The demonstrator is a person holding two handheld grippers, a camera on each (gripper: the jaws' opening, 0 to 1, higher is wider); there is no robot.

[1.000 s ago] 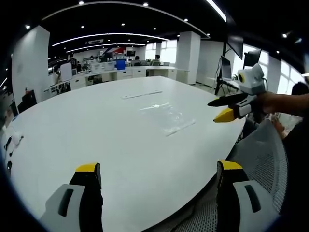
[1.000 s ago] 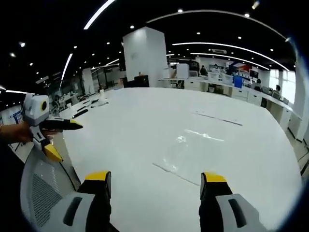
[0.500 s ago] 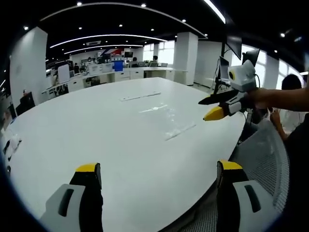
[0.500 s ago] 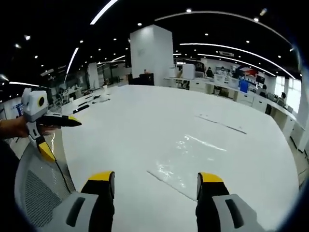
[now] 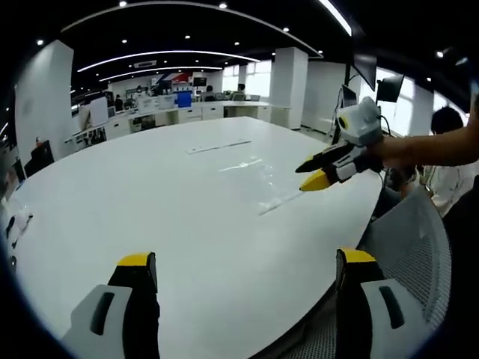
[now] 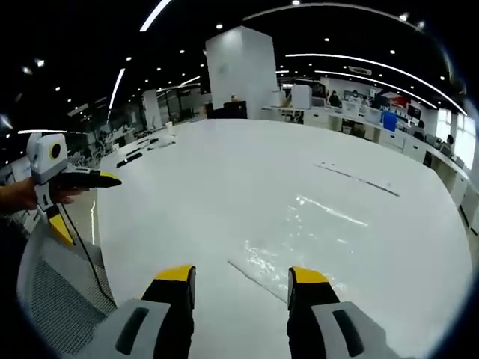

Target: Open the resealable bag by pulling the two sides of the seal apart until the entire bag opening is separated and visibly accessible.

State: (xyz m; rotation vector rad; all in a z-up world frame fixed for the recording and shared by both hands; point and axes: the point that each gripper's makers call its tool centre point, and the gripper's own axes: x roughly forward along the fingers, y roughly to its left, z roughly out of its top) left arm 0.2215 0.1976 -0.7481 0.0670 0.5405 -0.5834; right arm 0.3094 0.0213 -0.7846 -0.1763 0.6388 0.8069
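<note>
We see the white worktop point(image 6: 187, 187) with the clear resealable bag point(image 6: 299, 243) lying flat just beyond our right tool point(image 6: 239, 275), jaws parted, empty. Our left tool point(image 5: 239, 262) hangs released, well apart from it.

A large white table point(image 5: 150, 202) with a rounded edge spreads across an open-plan office. A long thin clear strip point(image 5: 218, 147) lies flat far out on its surface; in the right gripper view the same strip point(image 6: 358, 178) sits toward the far right side. A grey mesh chair back point(image 5: 408, 254) stands just beside the table's near edge, and shows at lower left in the right gripper view point(image 6: 56, 299). A wide white pillar point(image 6: 241, 73) rises beyond the table. Rows of desks with monitors point(image 5: 161, 108) line the far wall, with a blue box point(image 5: 184, 99) among them. Curved light strips point(image 5: 161, 56) run across the dark ceiling. A seated person point(image 5: 449, 161) is at far right, near windows.
</note>
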